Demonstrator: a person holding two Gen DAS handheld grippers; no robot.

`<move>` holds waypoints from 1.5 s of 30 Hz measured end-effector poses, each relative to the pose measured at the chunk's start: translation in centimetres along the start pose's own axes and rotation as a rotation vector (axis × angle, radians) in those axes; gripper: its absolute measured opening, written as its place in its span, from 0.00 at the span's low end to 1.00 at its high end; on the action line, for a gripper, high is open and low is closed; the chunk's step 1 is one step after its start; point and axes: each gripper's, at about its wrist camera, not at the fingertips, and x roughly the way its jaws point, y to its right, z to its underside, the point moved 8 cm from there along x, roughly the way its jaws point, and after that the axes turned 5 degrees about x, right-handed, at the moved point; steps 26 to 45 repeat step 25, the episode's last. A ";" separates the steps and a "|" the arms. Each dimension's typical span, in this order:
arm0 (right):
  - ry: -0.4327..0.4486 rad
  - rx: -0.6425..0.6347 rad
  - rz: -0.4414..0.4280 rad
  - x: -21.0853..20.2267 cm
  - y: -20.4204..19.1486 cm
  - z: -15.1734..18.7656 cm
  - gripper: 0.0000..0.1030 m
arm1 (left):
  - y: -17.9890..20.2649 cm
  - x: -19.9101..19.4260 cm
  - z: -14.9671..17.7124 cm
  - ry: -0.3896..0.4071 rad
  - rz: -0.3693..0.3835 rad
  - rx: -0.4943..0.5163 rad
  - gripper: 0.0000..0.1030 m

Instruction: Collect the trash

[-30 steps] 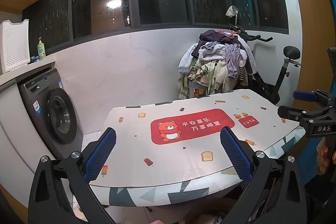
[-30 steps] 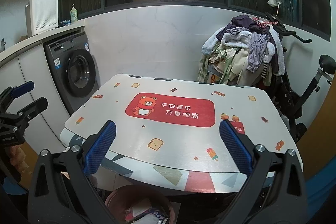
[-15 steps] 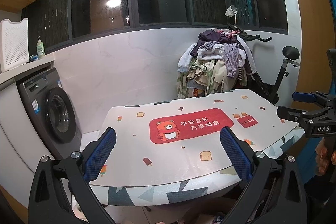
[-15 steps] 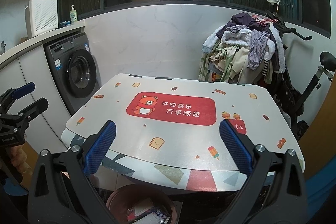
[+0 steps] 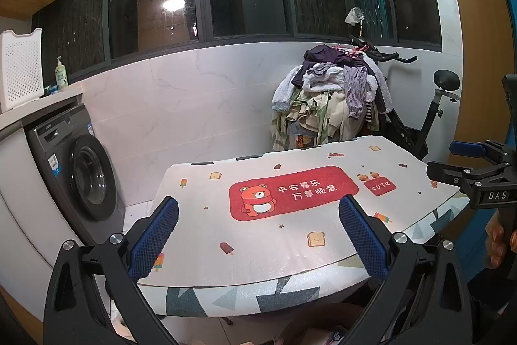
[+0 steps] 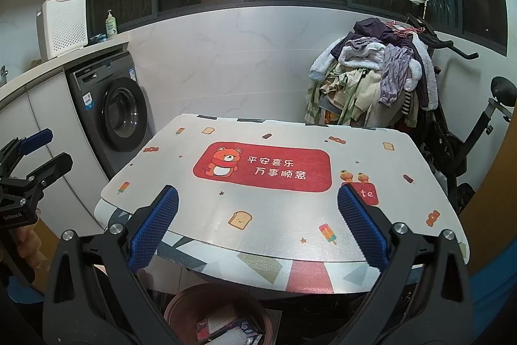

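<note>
Trash lies in the brown bin point(image 6: 219, 312) on the floor, under the counter's point(image 6: 274, 215) near edge. Above that edge, the left tongs point(image 5: 258, 235) and right tongs point(image 6: 258, 231) both gape wide, holding nothing. A washing machine point(image 6: 113, 105) stands left of the counter.

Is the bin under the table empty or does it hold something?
Not empty: the right wrist view shows paper and packaging inside the brown bin.
</note>
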 end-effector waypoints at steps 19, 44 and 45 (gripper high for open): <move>-0.002 0.018 0.019 0.0 0.7 0.1 0.94 | -0.1 1.1 0.3 -0.019 -0.002 -0.001 0.94; -0.001 0.030 0.020 -0.1 0.9 0.1 0.94 | 0.4 1.0 0.1 -0.015 0.001 0.022 0.94; -0.001 0.030 0.020 -0.1 0.9 0.1 0.94 | 0.4 1.0 0.1 -0.015 0.001 0.022 0.94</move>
